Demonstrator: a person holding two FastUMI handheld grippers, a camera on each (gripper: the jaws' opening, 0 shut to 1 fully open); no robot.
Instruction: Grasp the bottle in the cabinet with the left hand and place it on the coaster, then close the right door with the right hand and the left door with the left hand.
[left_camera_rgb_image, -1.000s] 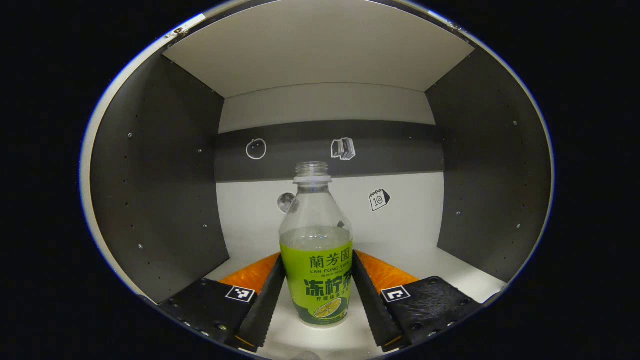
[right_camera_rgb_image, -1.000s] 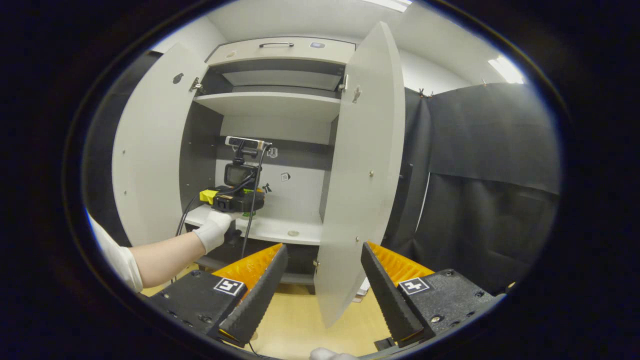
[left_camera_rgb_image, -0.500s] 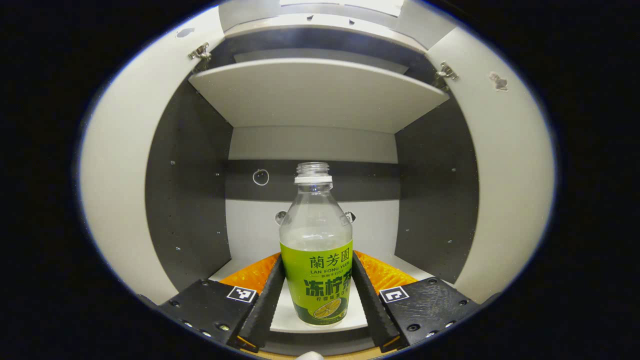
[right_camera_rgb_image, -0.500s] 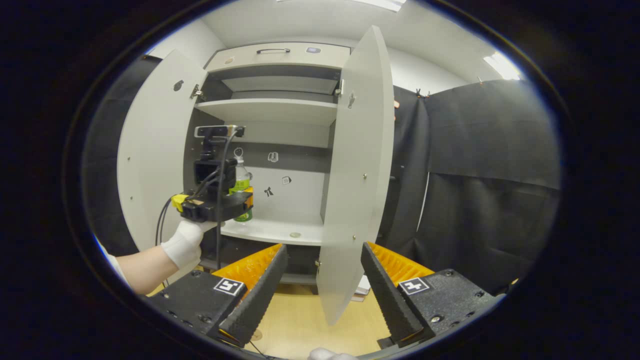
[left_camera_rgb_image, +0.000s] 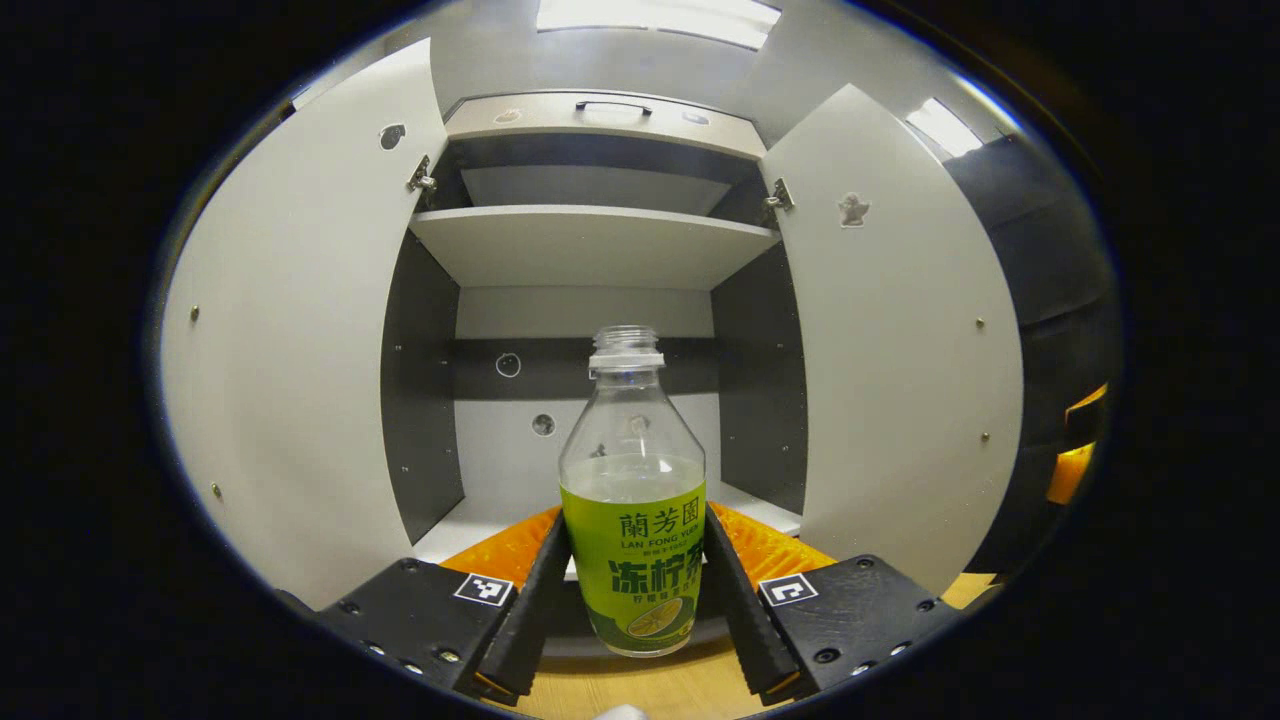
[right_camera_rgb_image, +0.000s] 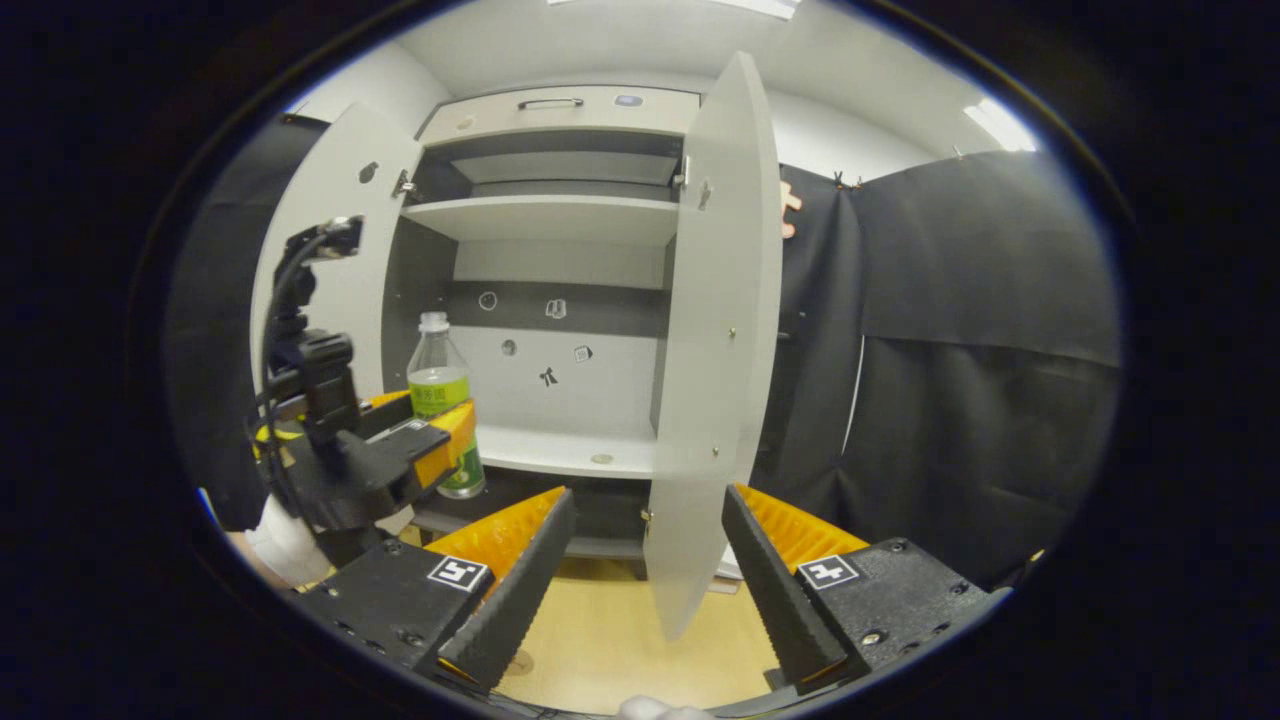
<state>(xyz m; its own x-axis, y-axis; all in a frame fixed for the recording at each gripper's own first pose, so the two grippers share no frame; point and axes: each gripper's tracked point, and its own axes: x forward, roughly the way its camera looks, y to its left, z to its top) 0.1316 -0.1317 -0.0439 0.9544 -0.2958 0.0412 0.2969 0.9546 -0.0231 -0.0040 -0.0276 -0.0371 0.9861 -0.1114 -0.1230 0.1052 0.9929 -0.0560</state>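
The left gripper (left_camera_rgb_image: 634, 590) has withdrawn from the cabinet (left_camera_rgb_image: 590, 245), its fingers clamped on the bottle (left_camera_rgb_image: 633, 500), which now hangs clear in front of the lower shelf (right_camera_rgb_image: 565, 452). Extraction appears complete; transfer to the coaster is next. The bottle is upright, uncapped, clear, green-labelled, about half full. The right gripper (right_camera_rgb_image: 640, 560) is spread apart, empty, near the right door (right_camera_rgb_image: 715, 350).

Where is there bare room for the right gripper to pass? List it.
Free: the gap between the two open grey cabinet doors, over the bare white lower shelf apart from a small round disc; also the wood floor below. Crowded: the left side, where the left gripper holds the clear green-labelled bottle.
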